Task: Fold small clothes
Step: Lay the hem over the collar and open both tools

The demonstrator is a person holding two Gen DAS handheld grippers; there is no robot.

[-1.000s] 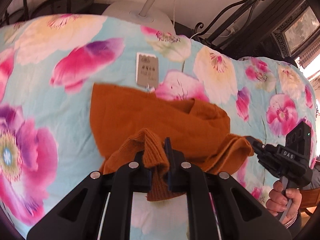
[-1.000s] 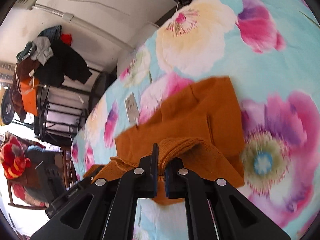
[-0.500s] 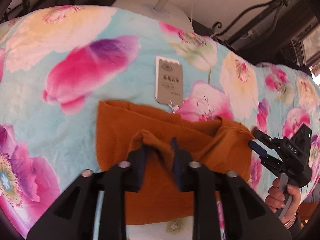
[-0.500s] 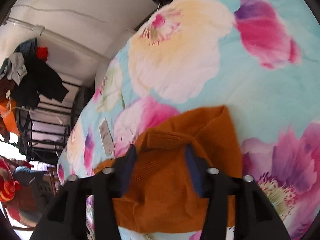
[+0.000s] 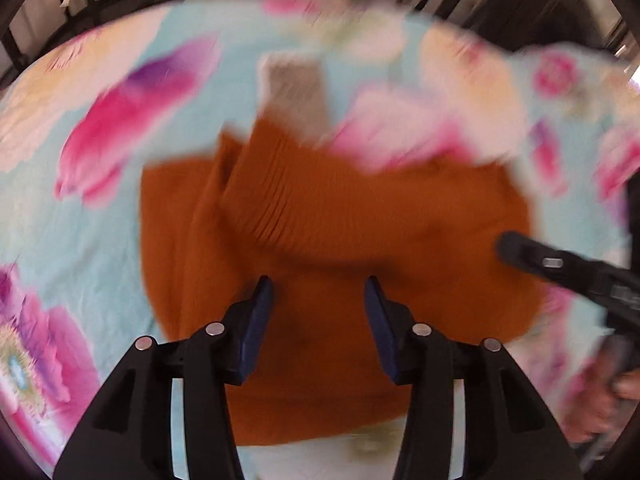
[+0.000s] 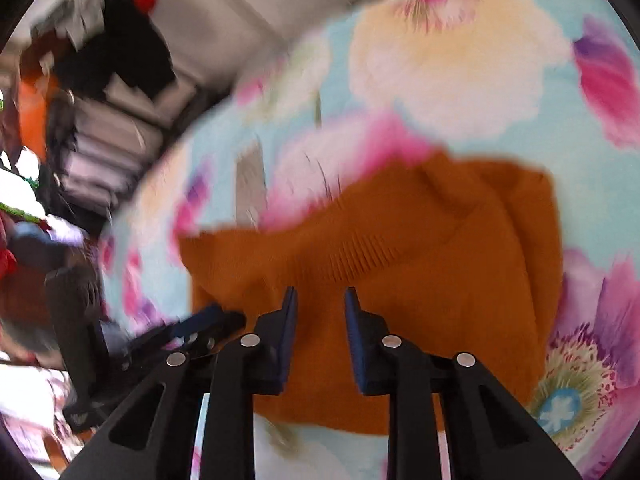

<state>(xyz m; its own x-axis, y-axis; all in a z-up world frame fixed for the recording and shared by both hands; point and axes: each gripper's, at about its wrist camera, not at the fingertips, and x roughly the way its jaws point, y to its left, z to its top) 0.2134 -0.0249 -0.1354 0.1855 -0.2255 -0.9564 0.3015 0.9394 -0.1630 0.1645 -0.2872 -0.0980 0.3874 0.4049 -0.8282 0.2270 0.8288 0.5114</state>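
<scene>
Tongs first: our left gripper [image 5: 319,300] hangs over the rust-orange knitted garment [image 5: 340,240] with its blue-padded jaws spread; they have just been opening, and nothing is pinched between them, the knit lying flat below. Our right gripper [image 6: 318,312] shows a narrower gap; its jaws have just been closing, yet the pads press on nothing we can make out, with only the orange fabric underneath. In the left wrist view the right gripper's black tip [image 5: 516,246] reaches in from the right edge over the garment's right side, and a hand [image 5: 600,404] holds its handle at the lower right. In the right wrist view the left gripper's blue-and-black tip [image 6: 208,320] comes in from the left at the garment's near left corner.

The garment lies folded on a light-blue bedspread printed with large pink, white and purple flowers [image 5: 100,208], a ribbed band [image 6: 360,256] running across its upper layer. Just beyond its far edge lies a pale paper hang tag [image 5: 296,96]; motion blur makes its printing unreadable to us. At the left of the right wrist view, dark clothes [image 6: 116,52] hang on a rack by the wall.
</scene>
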